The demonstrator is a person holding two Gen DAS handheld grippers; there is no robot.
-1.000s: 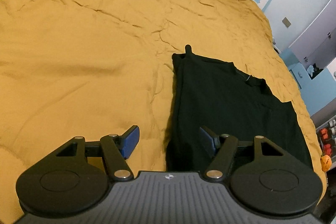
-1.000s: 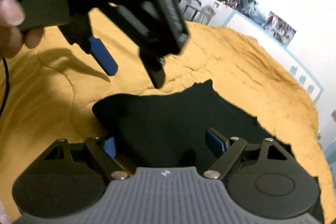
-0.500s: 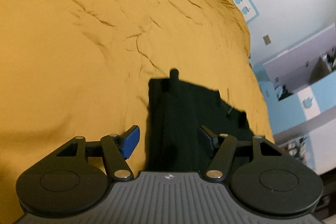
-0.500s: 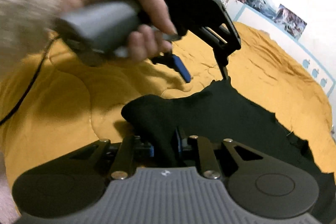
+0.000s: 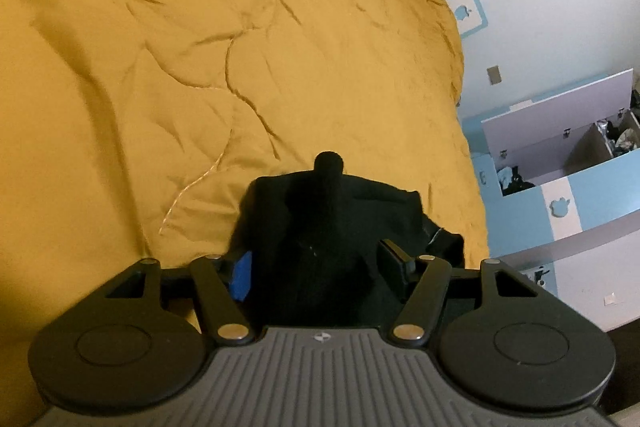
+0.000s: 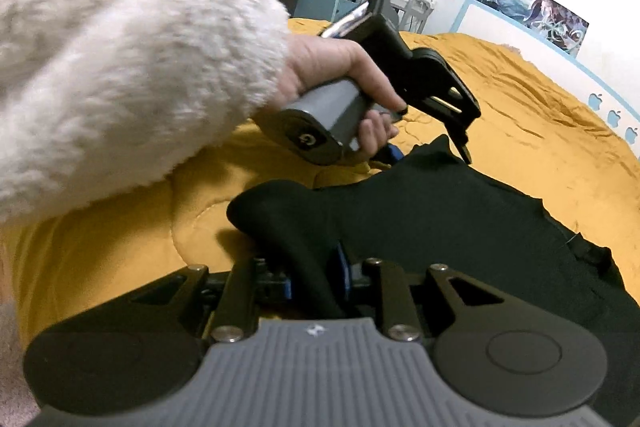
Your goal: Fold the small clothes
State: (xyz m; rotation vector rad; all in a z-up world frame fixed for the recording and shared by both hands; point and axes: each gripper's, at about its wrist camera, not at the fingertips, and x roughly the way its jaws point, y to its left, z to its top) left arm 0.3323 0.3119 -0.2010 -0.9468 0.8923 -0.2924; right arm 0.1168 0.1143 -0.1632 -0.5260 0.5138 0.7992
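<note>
On the yellow quilt [image 5: 280, 47], our right gripper [image 6: 310, 277] pinched the black garment [image 6: 440, 211]; our left gripper [image 5: 316, 267], jaws spread, risked bunching it.

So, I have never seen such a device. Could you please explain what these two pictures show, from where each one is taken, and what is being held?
There is no robot. A person holds a hand-operated two-finger gripper in each hand, and each gripper carries a camera looking forward along its fingers.

The left-wrist picture shows the left gripper, jaws apart, with a black garment between them but not pinched.

The right-wrist picture shows the right gripper, which has just been closing and is now clamped on a fold of the same garment. Further ahead, the person's left hand, in a fluffy white sleeve, holds the other gripper.

The garment lies on a mustard-yellow bed cover.
</note>
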